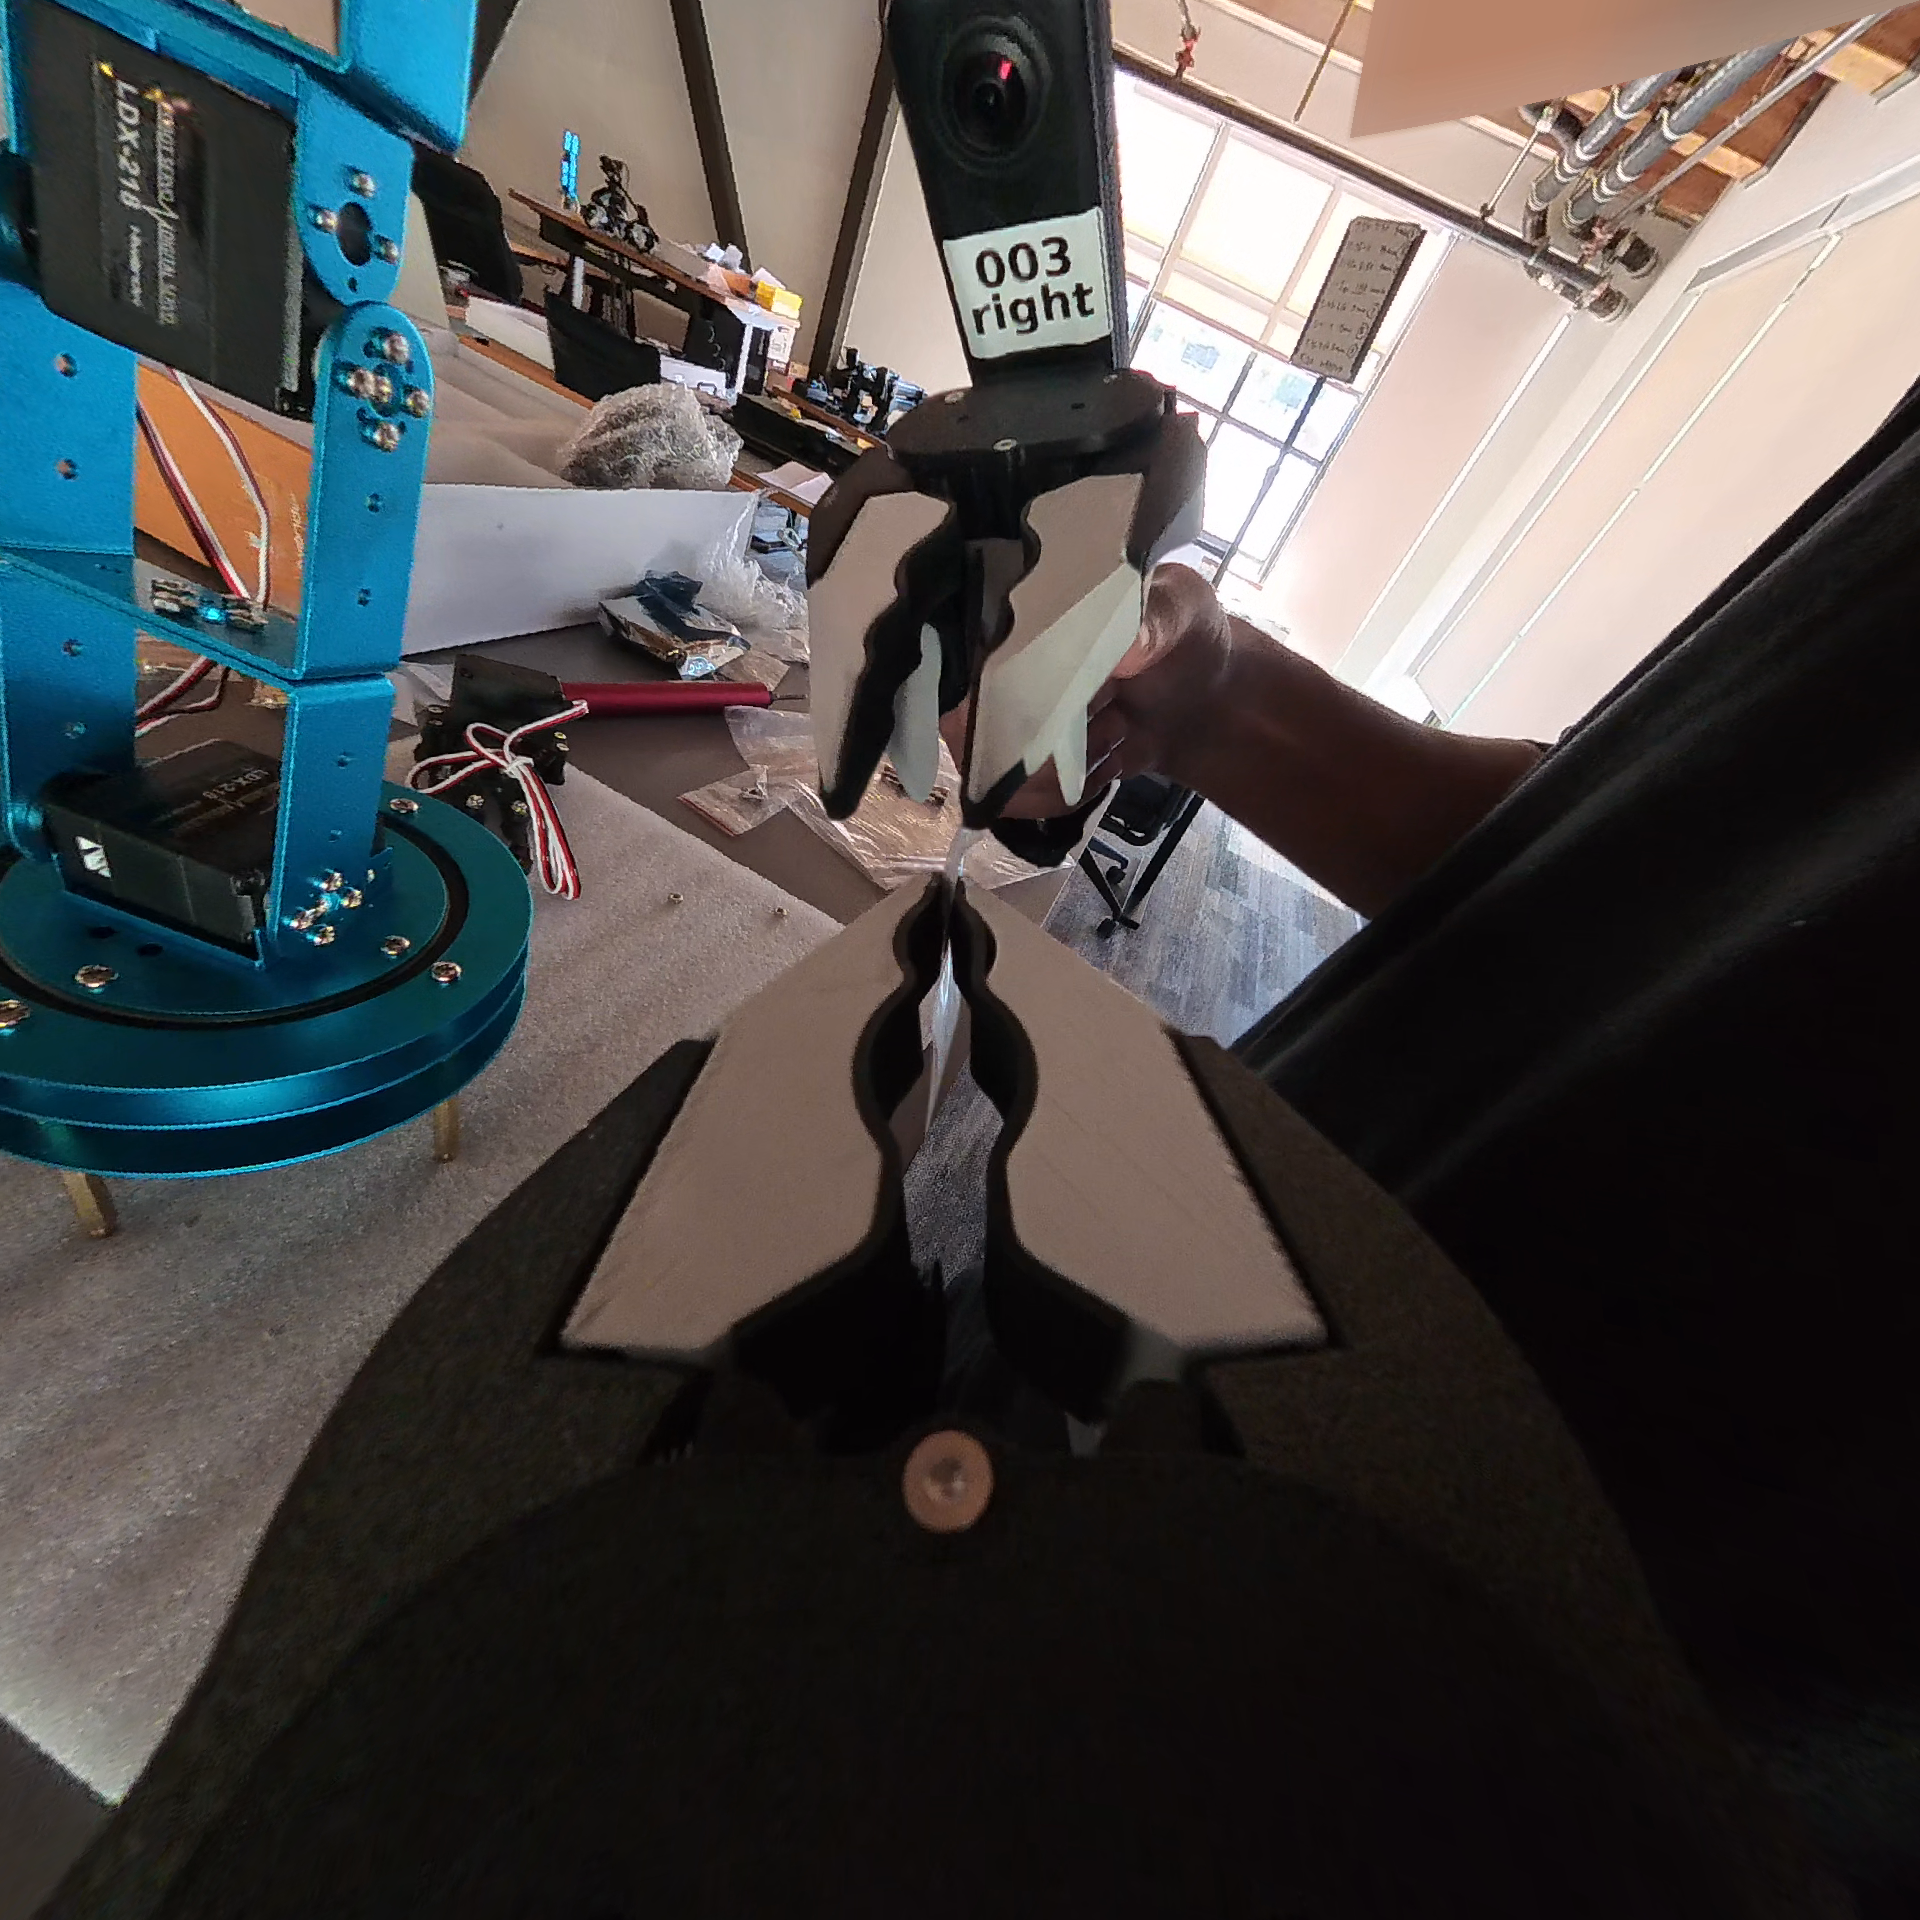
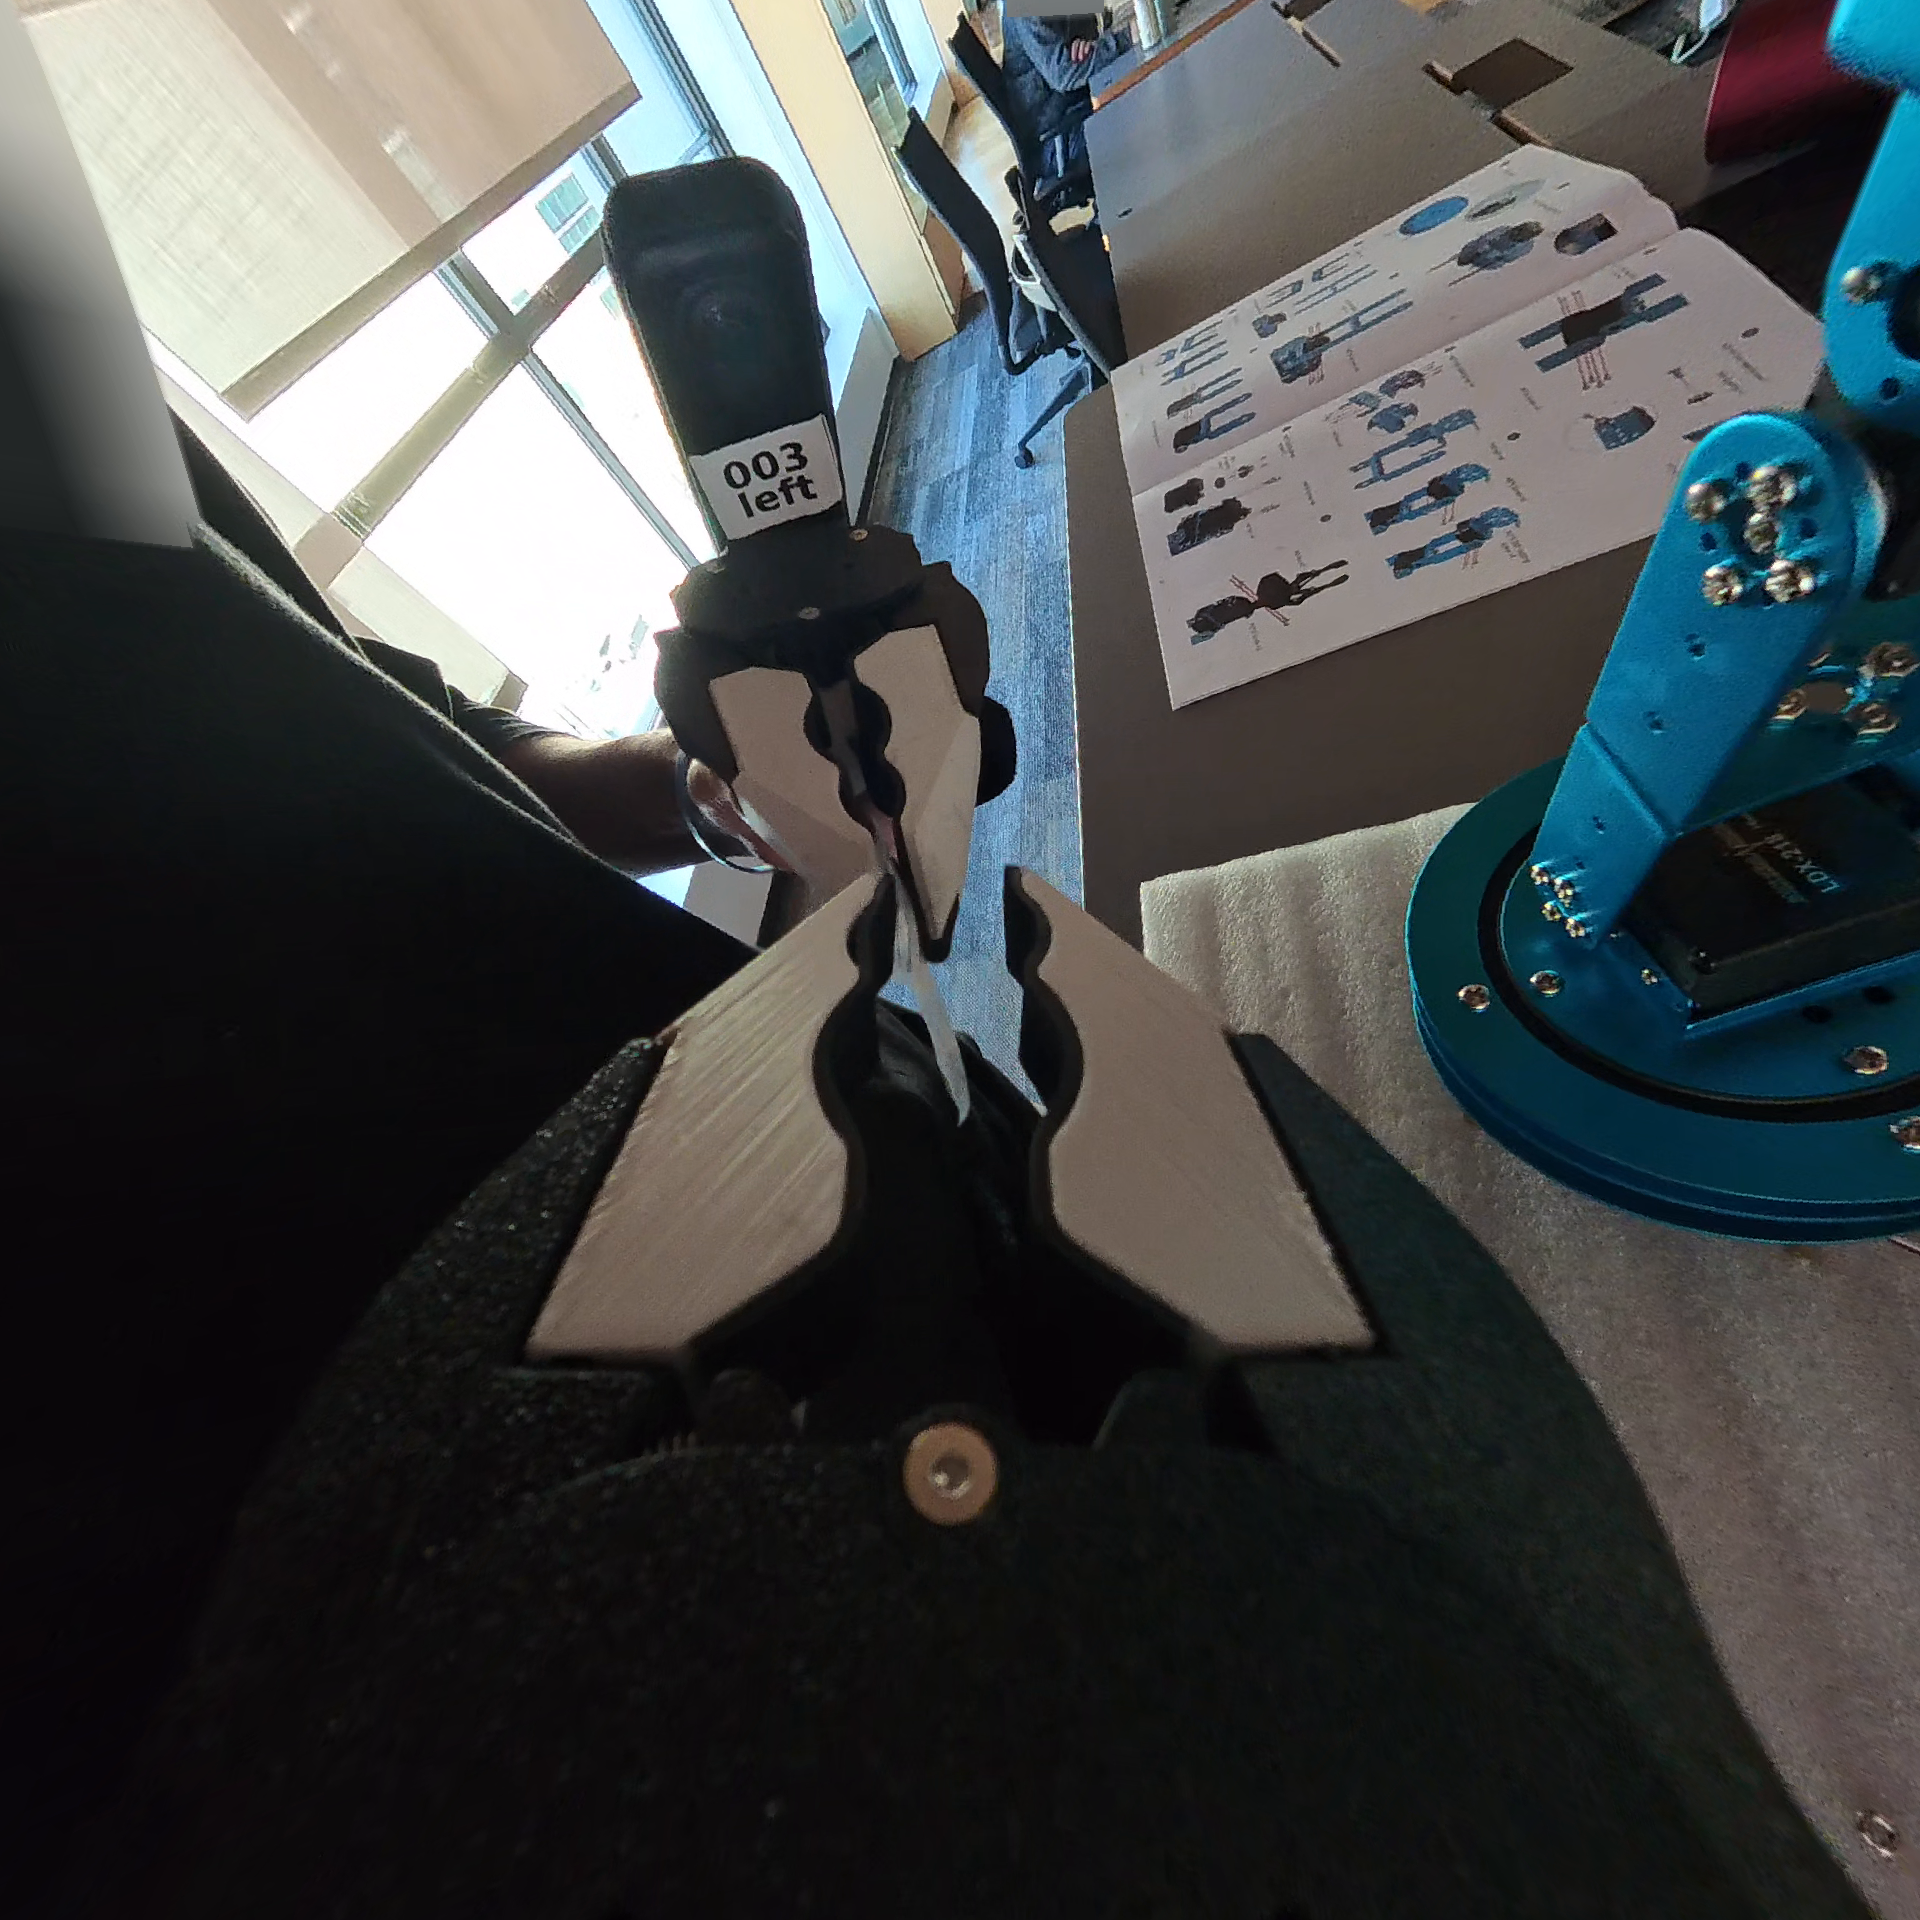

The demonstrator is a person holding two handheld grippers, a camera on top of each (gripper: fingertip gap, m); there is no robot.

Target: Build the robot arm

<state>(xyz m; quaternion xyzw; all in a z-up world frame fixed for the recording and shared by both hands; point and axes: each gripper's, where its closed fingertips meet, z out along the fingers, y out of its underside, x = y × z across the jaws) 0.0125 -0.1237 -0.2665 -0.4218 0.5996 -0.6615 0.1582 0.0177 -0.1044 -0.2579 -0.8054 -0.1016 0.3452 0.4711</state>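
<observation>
Two grippers met: my left gripper (image 1: 951, 914) pinched a thin white strip (image 2: 932, 1003); my right gripper (image 2: 951, 896), at twelve o'clock, gaped narrowly.

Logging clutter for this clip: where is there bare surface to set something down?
Free: the foam sheet in front of the blue robot base, and the dark tabletop between the open manual and foam. Crowded: behind the base, around the screwdriver and plastic bags.
</observation>
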